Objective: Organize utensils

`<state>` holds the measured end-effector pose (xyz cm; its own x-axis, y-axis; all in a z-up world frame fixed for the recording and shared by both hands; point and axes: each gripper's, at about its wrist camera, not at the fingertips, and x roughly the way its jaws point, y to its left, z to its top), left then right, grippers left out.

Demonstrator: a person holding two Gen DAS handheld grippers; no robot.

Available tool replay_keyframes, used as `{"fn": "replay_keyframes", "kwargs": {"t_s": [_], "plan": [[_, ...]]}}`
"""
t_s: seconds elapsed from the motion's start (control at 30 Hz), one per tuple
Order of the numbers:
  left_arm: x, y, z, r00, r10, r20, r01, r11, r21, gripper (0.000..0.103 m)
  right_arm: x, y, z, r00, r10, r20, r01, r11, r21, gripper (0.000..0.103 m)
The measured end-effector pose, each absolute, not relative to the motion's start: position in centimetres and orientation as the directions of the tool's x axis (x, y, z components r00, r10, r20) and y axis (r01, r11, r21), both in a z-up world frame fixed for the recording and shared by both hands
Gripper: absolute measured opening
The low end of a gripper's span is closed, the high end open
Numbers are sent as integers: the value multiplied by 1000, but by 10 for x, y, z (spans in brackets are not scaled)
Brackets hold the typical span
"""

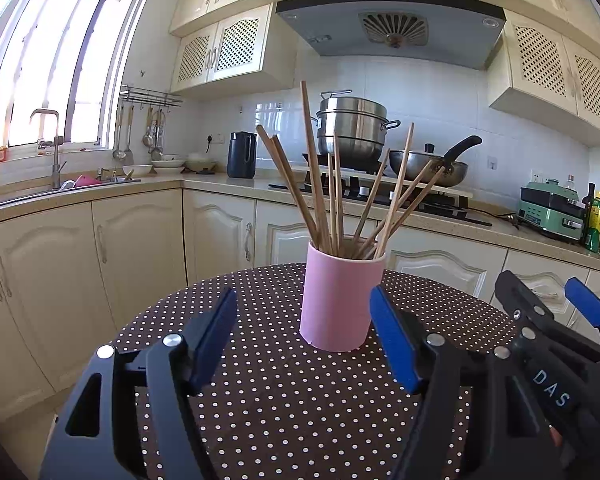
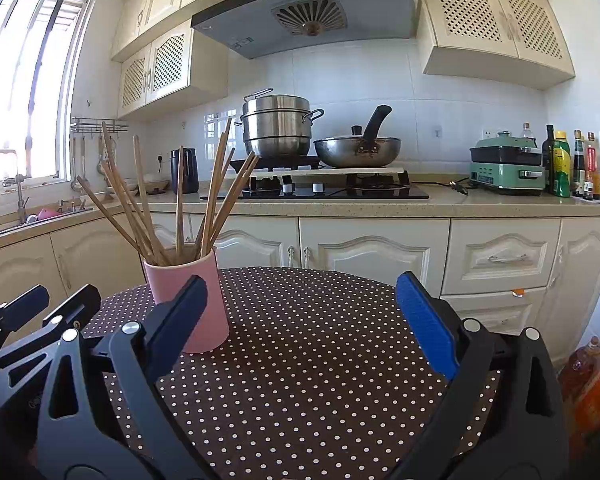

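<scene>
Wooden chopsticks (image 1: 332, 196) are standing splayed in an upright pink cylindrical cup (image 1: 340, 300) on the brown polka-dotted tabletop (image 1: 280, 392). The left gripper (image 1: 304, 340) and right gripper (image 2: 300, 320) are both hovering with jaws released, gripping nothing.

The round table (image 2: 320, 320) with the dotted cloth is bare on its right side, so a gripper could slide across there. On the left part stands a pink cup (image 1: 340, 300) full of wooden chopsticks (image 1: 332, 192). The sticks fan out wide above the cup and block the air over it. The left gripper (image 1: 304, 340) is spread apart just in front of the cup, not touching. The right gripper (image 2: 300, 320) is wide apart beside it.
</scene>
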<state>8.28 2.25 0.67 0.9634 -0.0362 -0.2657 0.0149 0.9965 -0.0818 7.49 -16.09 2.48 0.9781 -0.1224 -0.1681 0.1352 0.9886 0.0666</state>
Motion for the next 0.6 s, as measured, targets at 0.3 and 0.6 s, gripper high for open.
{"fn": "replay_keyframes", "kwargs": {"t_s": [0.3, 0.6], "plan": [[83, 23, 6, 963, -36, -266, 14, 996, -84, 69, 76, -161, 25, 978, -121, -170, 134, 989, 67, 94], [84, 23, 5, 963, -32, -269, 9, 996, -86, 70, 76, -161, 24, 978, -119, -173, 132, 989, 66, 94]]}}
